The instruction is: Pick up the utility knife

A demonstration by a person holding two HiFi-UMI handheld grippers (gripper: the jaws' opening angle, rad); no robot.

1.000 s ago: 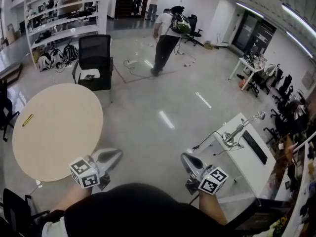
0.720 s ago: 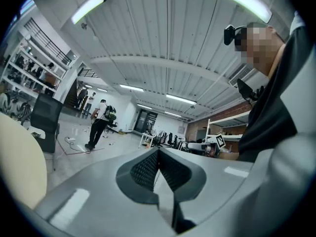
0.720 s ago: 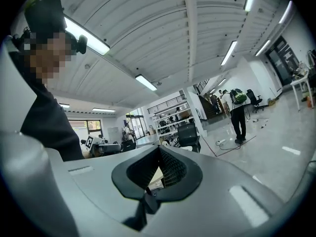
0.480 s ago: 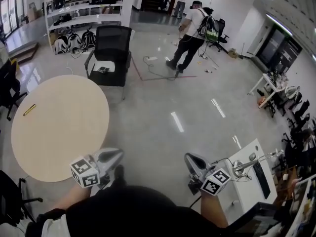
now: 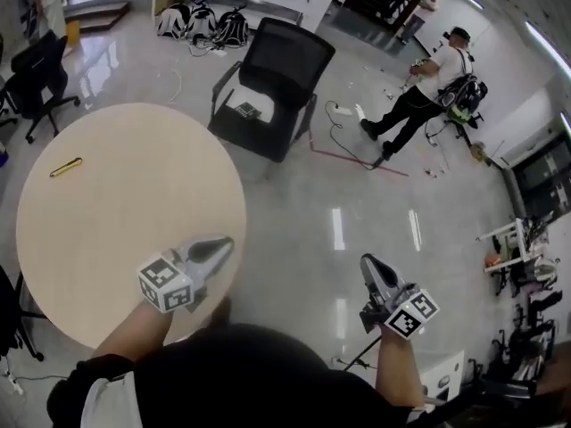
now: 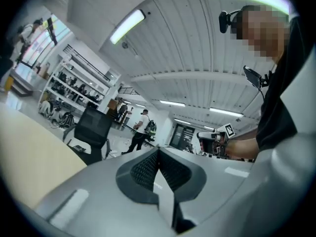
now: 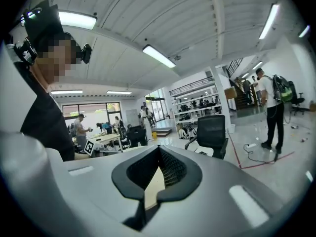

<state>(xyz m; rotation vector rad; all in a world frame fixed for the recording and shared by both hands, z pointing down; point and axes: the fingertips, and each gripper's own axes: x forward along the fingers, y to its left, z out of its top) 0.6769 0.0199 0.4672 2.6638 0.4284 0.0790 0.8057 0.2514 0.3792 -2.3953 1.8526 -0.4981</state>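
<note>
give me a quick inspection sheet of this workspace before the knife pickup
surface: round beige table, bare apart from the knife
job's things: yellow utility knife lying near the table's far left edge, untouched
clutter: nothing seen on the table
grippers: left gripper at the table's right edge, shut, empty; right gripper over the floor, shut, empty
cables: loose cable on the floor past the chair
surroundings: black chair beside the table; person with backpack; bags under shelves

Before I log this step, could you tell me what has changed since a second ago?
The view has swung toward the round table, now nearer; the black chair and the walking person slid right. The left gripper and right gripper stay shut and empty; the utility knife lies untouched.
</note>
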